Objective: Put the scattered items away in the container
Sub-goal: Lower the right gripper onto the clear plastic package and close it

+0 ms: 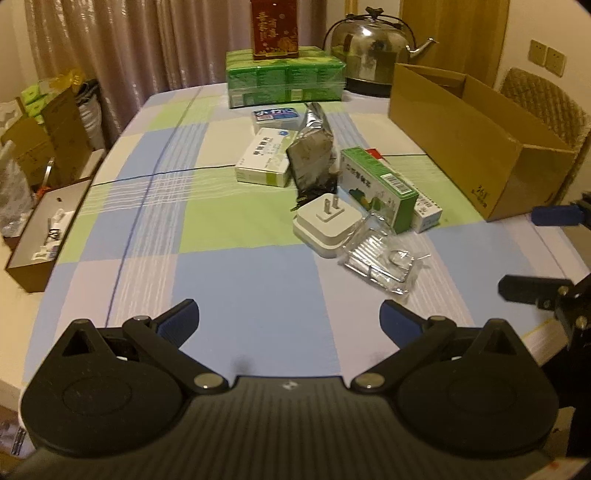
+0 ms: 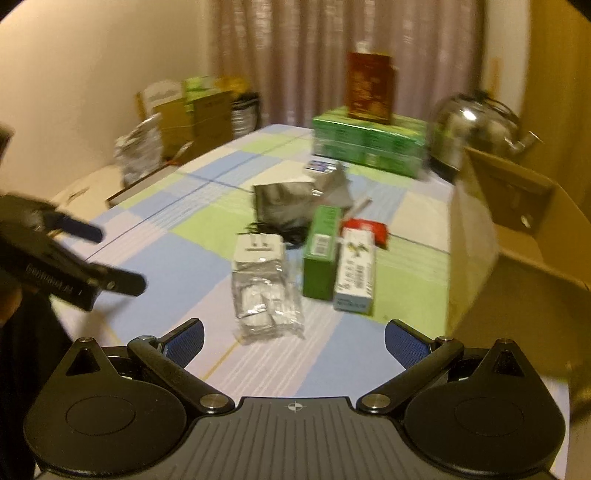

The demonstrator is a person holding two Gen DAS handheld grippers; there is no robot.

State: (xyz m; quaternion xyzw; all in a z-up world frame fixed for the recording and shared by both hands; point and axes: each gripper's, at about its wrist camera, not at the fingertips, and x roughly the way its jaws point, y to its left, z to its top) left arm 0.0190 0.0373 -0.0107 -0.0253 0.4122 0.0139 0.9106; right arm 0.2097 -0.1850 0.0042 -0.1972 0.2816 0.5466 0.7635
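Scattered on the checked tablecloth lie a white plug adapter, a clear plastic packet, a green box, a small white box, a white medicine box, a silver foil bag and a blue-lidded tin. An open cardboard box stands at the table's right. My left gripper is open and holds nothing, short of the items. In the blurred right wrist view my right gripper is open just before the clear packet, with the cardboard box to its right.
A green wrapped pack with a red tin on top and a steel kettle stand at the table's far end. A brown open box and cartons sit off the left edge. A woven chair is behind the cardboard box.
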